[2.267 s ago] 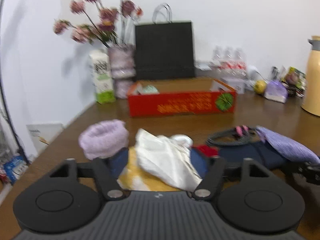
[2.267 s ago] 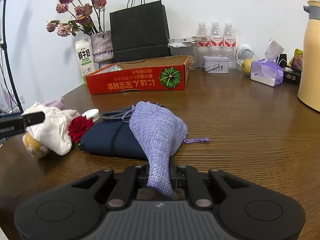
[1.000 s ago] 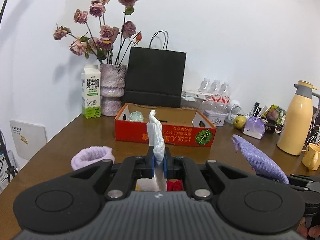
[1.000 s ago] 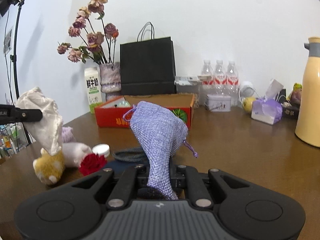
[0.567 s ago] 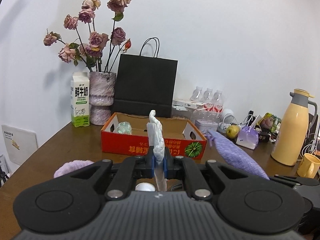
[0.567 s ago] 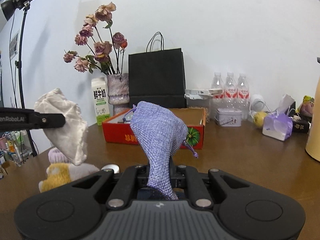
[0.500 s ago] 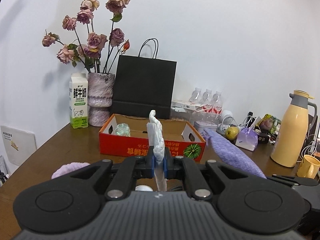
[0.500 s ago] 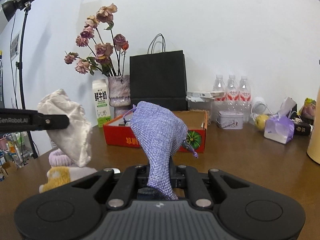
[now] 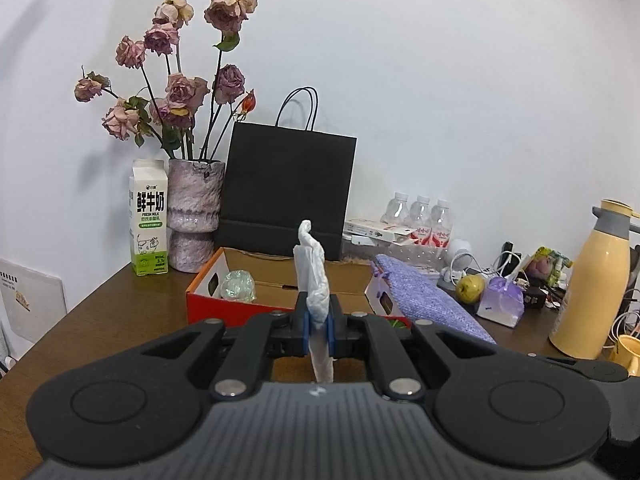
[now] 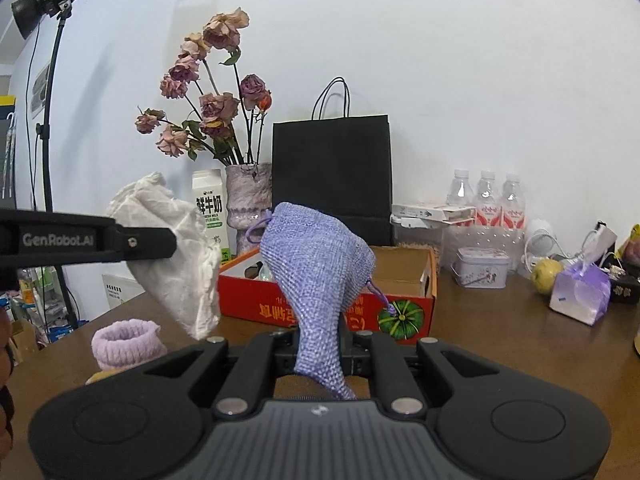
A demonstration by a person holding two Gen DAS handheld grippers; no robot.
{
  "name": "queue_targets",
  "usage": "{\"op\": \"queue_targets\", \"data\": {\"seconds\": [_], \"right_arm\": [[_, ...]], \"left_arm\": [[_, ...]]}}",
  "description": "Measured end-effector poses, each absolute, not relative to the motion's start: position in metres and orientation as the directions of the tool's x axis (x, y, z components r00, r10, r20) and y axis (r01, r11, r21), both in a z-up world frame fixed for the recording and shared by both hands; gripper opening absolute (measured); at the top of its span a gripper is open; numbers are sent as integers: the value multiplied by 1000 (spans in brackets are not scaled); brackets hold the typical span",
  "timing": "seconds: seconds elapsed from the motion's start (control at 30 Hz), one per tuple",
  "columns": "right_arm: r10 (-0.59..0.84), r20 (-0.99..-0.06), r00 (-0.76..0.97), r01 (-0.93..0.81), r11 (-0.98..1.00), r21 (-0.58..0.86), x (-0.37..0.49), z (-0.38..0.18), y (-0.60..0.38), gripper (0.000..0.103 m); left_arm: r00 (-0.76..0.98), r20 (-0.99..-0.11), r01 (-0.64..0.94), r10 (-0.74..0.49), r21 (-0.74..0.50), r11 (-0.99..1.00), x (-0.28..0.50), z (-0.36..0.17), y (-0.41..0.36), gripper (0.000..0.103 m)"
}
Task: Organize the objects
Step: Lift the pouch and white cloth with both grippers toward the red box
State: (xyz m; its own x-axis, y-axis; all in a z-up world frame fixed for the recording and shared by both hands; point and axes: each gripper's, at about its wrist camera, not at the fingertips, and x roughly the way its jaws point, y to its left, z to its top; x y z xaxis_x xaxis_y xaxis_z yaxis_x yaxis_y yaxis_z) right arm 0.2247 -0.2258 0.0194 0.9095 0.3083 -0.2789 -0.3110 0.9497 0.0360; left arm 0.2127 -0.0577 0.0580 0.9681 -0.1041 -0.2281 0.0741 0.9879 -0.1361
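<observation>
**Both grippers loaded, box ahead**

The left gripper [image 9: 318, 322] is clamped on a white cloth pouch [image 9: 312, 280], pinched at a gathered fold so the rest hangs below the jaws. The right gripper [image 10: 320, 350] is clamped on a purple knitted drawstring bag [image 10: 316, 272], held by its narrow lower end with the bulk standing above the jaws. Both loads are carried clear of the wooden table [image 10: 500, 340].

Directly ahead lies an open red cardboard box [image 10: 400, 312], holding a clear glass object [image 9: 239, 286]; it is judged the intended receptacle. A lilac knitted cuff [image 10: 126, 340] remains on the table, apparently unsorted.
</observation>
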Motion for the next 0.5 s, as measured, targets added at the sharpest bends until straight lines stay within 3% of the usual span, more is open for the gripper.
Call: {"op": "queue_targets", "data": {"seconds": [0.5], "right_arm": [[330,-277,902,-340,940,13,289,35,-212,9]], "left_arm": [[971,-231,33,-61,-124,992,272,70,-57,9]]}}
